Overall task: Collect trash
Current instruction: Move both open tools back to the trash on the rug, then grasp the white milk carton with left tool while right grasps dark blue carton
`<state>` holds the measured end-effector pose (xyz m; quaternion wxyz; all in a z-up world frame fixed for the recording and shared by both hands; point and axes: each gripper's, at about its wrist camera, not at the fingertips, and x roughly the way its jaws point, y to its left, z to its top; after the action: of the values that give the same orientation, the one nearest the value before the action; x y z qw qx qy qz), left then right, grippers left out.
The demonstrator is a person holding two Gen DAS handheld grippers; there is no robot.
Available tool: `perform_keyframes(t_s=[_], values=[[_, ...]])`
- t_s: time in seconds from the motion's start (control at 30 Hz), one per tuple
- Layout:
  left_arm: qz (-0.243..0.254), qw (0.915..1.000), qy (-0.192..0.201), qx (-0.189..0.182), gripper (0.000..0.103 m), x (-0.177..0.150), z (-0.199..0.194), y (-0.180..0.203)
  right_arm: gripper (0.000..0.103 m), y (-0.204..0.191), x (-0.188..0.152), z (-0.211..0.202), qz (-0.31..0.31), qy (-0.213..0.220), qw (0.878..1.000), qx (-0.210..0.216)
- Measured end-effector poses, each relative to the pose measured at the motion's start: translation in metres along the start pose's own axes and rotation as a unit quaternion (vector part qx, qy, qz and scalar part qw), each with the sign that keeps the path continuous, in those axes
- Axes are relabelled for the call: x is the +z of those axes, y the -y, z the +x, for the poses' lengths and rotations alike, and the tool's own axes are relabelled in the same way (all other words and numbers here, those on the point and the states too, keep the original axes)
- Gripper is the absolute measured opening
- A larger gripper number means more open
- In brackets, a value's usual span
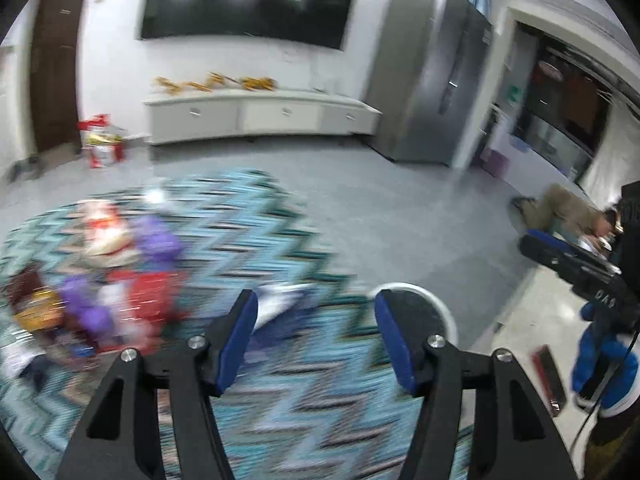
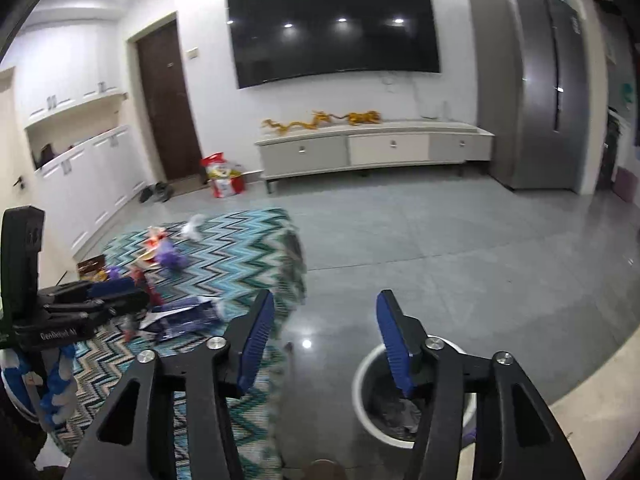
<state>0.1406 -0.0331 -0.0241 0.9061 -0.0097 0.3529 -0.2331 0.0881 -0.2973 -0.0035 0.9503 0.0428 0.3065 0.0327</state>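
Note:
Trash lies scattered on a teal zigzag rug [image 2: 240, 252]: a purple wrapper [image 2: 172, 258], a crumpled white piece [image 2: 194, 230], red wrappers [image 2: 140, 276] and a blue and white packet [image 2: 184, 316]. In the left wrist view the same pile is blurred, with the purple wrapper [image 1: 156, 240] and a red wrapper [image 1: 148, 296] left of my left gripper [image 1: 316, 300]. That gripper is open and holds nothing. My right gripper [image 2: 326, 300] is open and empty too, above the floor beside a white bin [image 2: 362, 376] that holds dark crumpled waste. The bin's rim [image 1: 440, 308] shows behind the left gripper's right finger.
A low white TV cabinet [image 2: 376, 148] stands under a wall TV at the back. A grey fridge [image 2: 532, 80] is at the right. A dark door [image 2: 168, 108] and a red and white bag [image 2: 222, 178] are at the back left. Grey tiled floor [image 2: 460, 248] spreads right of the rug.

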Motion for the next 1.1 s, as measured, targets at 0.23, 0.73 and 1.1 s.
perform_keyframes(t_s=[0.23,0.73,1.1], values=[[-0.036,0.9924,0.025,0.115,0.063,-0.034,-0.060,-0.121,0.062,-0.051,0.000,0.022,-0.022,-0.036,0.998,0.052],[-0.050,0.9744,-0.011,0.219,0.075,-0.088,-0.063,-0.235,0.070,-0.116,-0.044,0.143,0.038,-0.229,0.957,0.176],[0.037,0.9765,-0.075,0.199,0.076,-0.066,-0.002,-0.247,0.073,-0.124,-0.036,0.204,0.113,-0.263,0.940,0.185]])
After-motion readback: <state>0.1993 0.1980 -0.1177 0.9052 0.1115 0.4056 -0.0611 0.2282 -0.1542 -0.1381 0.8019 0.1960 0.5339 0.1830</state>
